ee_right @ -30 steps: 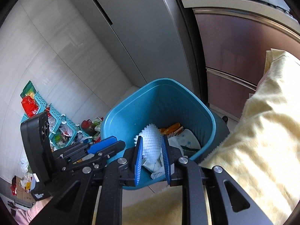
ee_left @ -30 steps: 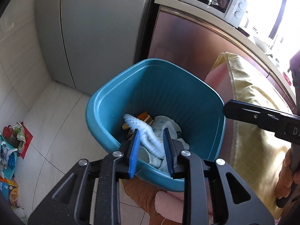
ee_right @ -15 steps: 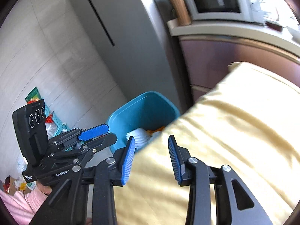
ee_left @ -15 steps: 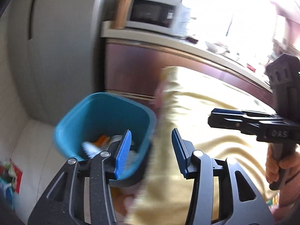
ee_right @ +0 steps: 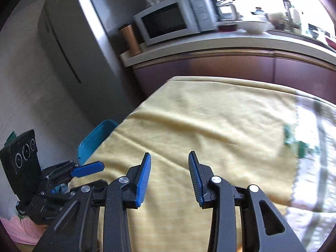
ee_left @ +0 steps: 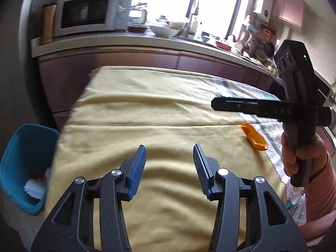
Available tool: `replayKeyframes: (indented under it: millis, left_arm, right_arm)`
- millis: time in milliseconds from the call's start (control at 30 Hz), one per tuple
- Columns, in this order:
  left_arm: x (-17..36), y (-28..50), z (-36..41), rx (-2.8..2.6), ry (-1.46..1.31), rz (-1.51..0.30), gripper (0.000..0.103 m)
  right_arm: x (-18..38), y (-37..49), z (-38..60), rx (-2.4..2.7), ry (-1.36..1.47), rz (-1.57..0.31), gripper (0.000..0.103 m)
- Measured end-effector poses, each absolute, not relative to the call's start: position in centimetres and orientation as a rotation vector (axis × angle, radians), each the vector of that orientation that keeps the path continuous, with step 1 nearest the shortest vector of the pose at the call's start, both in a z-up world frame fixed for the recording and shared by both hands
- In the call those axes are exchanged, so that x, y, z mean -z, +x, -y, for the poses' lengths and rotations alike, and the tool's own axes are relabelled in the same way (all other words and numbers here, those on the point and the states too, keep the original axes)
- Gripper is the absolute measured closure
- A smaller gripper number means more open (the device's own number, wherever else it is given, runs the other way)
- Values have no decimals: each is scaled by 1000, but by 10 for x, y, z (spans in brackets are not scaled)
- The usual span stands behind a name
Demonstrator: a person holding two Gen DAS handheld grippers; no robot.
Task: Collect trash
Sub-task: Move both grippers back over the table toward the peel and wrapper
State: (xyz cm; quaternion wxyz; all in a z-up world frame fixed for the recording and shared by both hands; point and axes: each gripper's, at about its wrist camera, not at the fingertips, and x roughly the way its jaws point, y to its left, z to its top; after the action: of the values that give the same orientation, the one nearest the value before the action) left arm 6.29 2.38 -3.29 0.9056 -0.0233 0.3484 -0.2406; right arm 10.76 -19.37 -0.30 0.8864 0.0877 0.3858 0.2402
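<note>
- A kitchen: a table under a yellow cloth [ee_left: 147, 109] fills the middle, with a brown cabinet run and pale counter [ee_left: 126, 42] behind it carrying a white microwave [ee_left: 88, 14], a copper canister [ee_right: 130, 38] and bowls, blurred, toward the bright window. A grey fridge [ee_right: 69, 48] stands at the left in my right camera.
- My left gripper [ee_left: 169, 157] hangs over the near part of the cloth with its blue pads apart and nothing between them; the pads touch nothing.
- My right gripper [ee_right: 169, 168] is the same: pads apart, only bare yellow cloth showing in the gap, no contact that I can see.
- From the left camera I see my right hand [ee_left: 300, 157], in a pink sleeve, wrapped around the black handle of the right tool, whose finger reaches out above the cloth.
- The blue bin [ee_left: 23, 168] sits off the table's left edge, lower than the tabletop. A white bristly piece [ee_left: 34, 191] and a bit of orange lie in it.
- An orange scrap [ee_left: 254, 136] lies on the table toward the right, at the seam where the yellow cloth meets a pale patterned cover, well apart from both sets of pads.
- A green scrap [ee_right: 294, 140] sits near the cloth's zigzag right edge in my right camera; it is too blurred to say what it is.
</note>
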Motion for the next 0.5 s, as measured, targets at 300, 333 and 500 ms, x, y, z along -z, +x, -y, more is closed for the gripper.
replayKeyframes:
  millis: [300,333,500]
  left_arm:
    - [37,63,59,675,10,-762,52]
    - [38,64,68,699,11,-769,50]
    - [40,68,102,778,21,-805,45]
  right_arm:
    - [9,108,278,-323,250,-768,68]
    - [12,110,286,-306,256,-767,68]
    - [19,116,314,-249,286,-766,68]
